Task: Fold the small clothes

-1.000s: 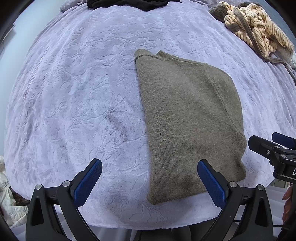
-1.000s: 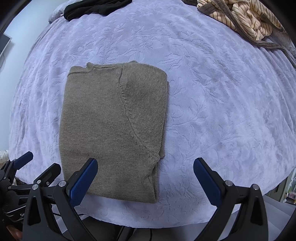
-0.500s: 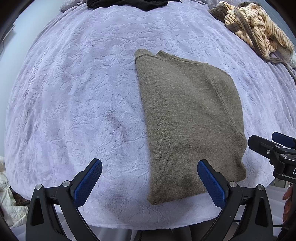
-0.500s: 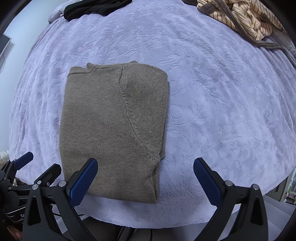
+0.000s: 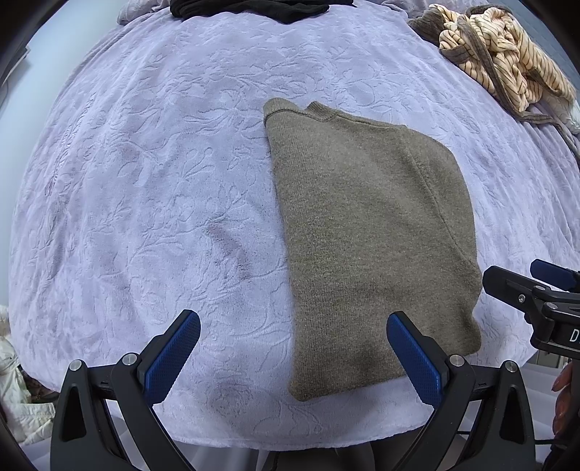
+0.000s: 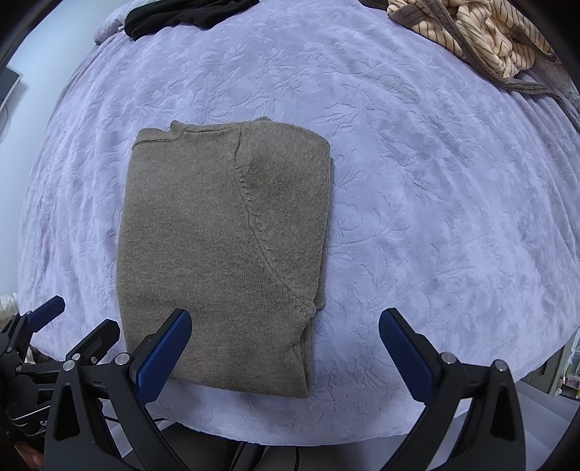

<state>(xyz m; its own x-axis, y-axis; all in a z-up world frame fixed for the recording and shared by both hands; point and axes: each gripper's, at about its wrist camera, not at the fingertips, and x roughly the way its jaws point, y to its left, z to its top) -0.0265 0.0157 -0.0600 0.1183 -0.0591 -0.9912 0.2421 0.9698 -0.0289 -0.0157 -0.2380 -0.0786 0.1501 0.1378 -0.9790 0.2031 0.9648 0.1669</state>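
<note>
Both grippers, left gripper and right gripper, hang at the near bed edge with jaws wide and empty, olive knit sweater lying folded flat between them, probably lining up the next fold

You have one folded olive-brown knit sweater, one black garment, one heap of cream striped clothing, one embossed lavender blanket, and two grippers: left gripper, right gripper, four blue pads.
</note>
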